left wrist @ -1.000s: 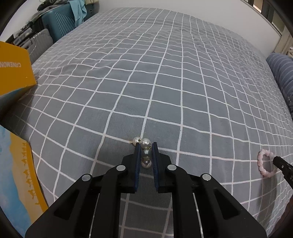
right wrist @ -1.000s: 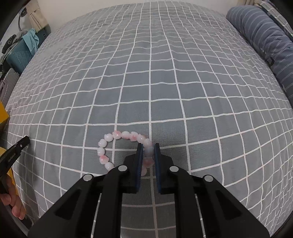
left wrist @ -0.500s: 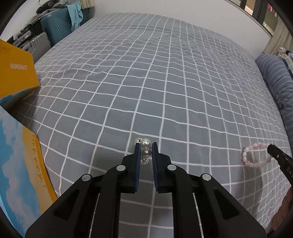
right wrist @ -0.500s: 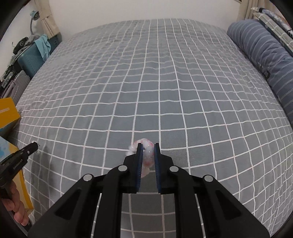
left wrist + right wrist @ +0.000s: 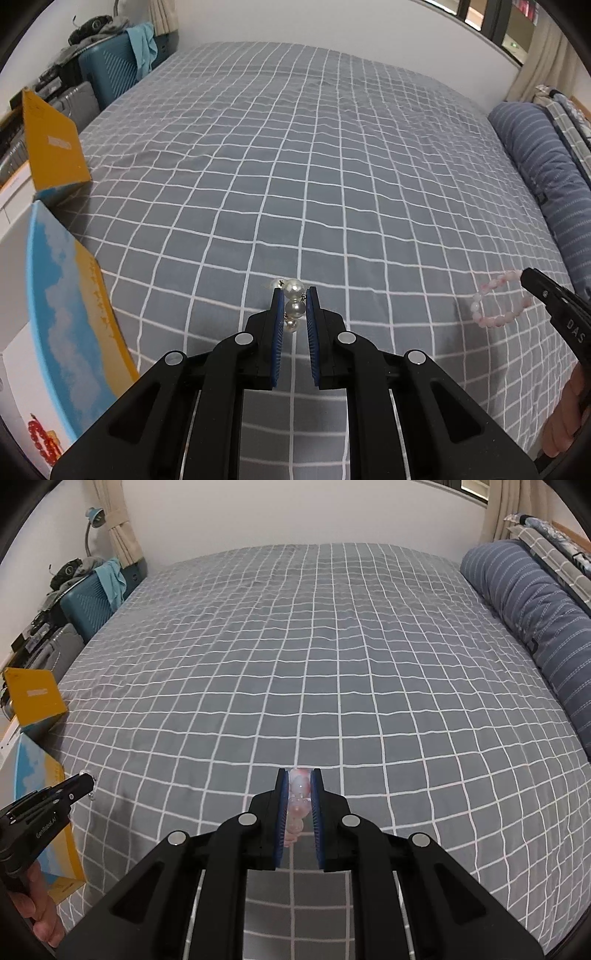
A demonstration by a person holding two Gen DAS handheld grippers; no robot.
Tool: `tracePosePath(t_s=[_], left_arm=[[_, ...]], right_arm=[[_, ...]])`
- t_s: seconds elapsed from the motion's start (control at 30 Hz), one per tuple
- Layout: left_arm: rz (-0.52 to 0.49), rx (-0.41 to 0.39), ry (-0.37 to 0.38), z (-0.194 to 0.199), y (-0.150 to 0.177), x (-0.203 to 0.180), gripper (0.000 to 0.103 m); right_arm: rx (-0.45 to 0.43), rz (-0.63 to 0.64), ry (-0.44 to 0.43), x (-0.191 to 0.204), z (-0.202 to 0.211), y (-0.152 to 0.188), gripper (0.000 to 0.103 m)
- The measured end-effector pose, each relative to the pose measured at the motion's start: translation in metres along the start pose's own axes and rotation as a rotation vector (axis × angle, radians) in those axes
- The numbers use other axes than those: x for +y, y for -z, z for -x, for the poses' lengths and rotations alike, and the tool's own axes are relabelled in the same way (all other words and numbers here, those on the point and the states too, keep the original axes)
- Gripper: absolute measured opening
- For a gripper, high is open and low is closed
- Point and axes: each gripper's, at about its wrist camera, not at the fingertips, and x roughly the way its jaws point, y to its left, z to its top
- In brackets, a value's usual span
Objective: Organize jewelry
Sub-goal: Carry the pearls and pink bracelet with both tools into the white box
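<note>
**Inspector:** Count of items, please.

**Assistant:** Two pieces of jewelry and two tools. One pearl strand [image 5: 293, 299] and one pink bead bracelet [image 5: 496, 304]. Both are off the bed [image 5: 332, 155], which is covered in a grey checked sheet.

**Inspector:** Left tool?

**Assistant:** The left tool [image 5: 293, 295], lower centre of the left wrist frame, has its jaws drawn close with only a narrow gap, and that gap is filled by the pearl strand. I count three pearls between the blue pads and a fourth, smaller, beside the top one at the tips. The pads press the strand on both sides.

**Inspector:** Right tool?

**Assistant:** The right tool [image 5: 299, 779], lower centre of its own frame, is likewise nearly closed and clamped on the pink bead bracelet [image 5: 298, 801]. The beads sit stacked between the pads. In the left wrist frame that tool [image 5: 526, 275] enters at the right edge, and the bracelet hangs from its tip as an open loop above the sheet.

**Inspector:** Surroundings?

**Assistant:** One yellow box [image 5: 51, 147] at the left edge, one blue-and-yellow box flap [image 5: 70, 306] at lower left, one striped blue pillow [image 5: 535, 627] at the right, one teal suitcase [image 5: 86, 605] at upper left.
</note>
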Motion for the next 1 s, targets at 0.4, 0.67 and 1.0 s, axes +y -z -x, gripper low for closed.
tracePosePath(t_s=[0.4, 0.67, 1.0], left_arm=[[-0.005, -0.070, 0.013, 0.070, 0.011, 0.019, 0.011], [0.045, -0.122, 0.033, 0.123, 0.017, 0.058, 0.011], [0.160, -0.177, -0.077, 0.167, 0.036, 0.129, 0.011]], right_arm=[[-0.073, 0.062, -0.033, 0.041, 0.047, 0.000, 0.011], [-0.133, 0.120, -0.108, 0.090, 0.083, -0.011, 0.011], [-0.177, 0.258, -0.226, 0.185, 0.113, -0.018, 0.011]])
